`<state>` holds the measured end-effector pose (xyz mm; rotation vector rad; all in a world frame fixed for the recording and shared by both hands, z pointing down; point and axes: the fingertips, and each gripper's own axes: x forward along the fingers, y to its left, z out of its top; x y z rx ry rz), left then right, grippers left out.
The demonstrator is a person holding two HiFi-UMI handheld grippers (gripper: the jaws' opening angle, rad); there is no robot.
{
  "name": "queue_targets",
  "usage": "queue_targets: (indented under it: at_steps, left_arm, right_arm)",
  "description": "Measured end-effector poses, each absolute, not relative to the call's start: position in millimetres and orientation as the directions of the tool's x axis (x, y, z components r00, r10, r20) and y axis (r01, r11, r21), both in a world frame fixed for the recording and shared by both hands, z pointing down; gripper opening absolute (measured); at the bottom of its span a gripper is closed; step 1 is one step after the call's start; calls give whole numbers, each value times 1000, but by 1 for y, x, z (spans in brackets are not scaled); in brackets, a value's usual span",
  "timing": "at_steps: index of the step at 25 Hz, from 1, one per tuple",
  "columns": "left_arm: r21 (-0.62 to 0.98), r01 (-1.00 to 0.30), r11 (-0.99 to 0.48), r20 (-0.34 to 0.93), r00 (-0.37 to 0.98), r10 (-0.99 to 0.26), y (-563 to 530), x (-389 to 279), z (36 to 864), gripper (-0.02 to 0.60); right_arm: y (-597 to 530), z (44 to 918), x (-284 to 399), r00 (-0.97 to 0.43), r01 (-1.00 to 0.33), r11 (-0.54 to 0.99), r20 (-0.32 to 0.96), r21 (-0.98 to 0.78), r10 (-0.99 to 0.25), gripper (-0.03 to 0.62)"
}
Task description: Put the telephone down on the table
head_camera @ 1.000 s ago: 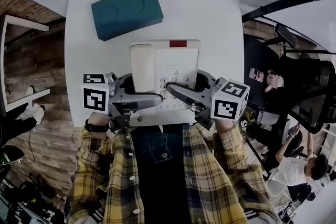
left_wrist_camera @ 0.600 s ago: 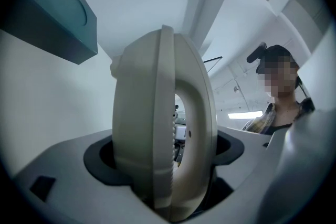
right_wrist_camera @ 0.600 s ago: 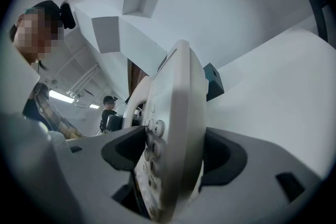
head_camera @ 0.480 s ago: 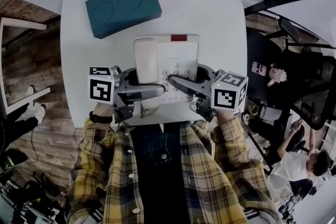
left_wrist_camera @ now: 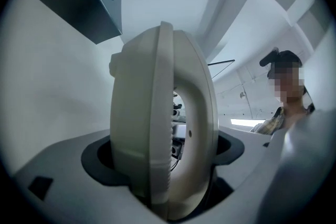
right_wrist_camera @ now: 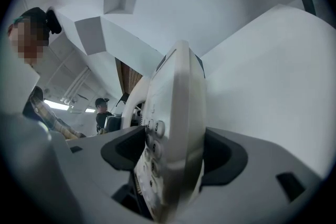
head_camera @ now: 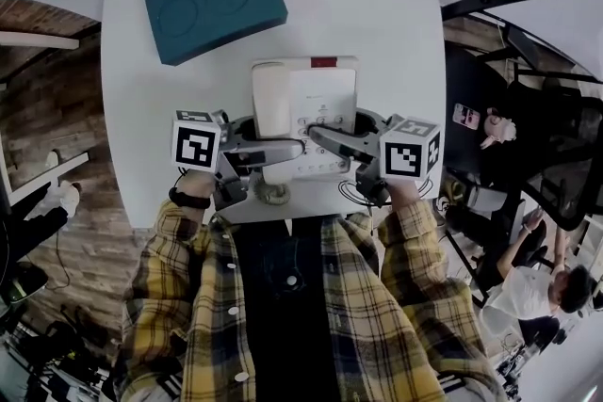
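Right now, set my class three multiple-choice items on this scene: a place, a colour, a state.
1. Where on the table does the teal box lie? A far left corner B near right corner C centre
2. The telephone is: A black B white C green
3. The left gripper has its jaws: A apart, empty B shut on the telephone C shut on the box

A, the head view shows it there; B, its casing is pale in every view; B, the telephone's edge sits clamped between them.
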<state>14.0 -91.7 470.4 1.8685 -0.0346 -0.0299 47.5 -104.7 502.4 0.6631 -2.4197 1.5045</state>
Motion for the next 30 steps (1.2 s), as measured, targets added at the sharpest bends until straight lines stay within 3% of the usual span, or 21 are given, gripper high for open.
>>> queue_targets:
  at_steps: [16, 30]
  left_arm:
    - [983, -63, -175, 61, 998, -16, -104, 25, 508, 423]
    - [989, -131, -64, 126, 989, -75, -109, 23, 522, 430]
  right_arm:
    - [-114, 540, 58, -853, -515, 265, 458, -815, -249, 301]
    - [-112, 549, 63, -825, -553, 218, 491, -804, -280, 304]
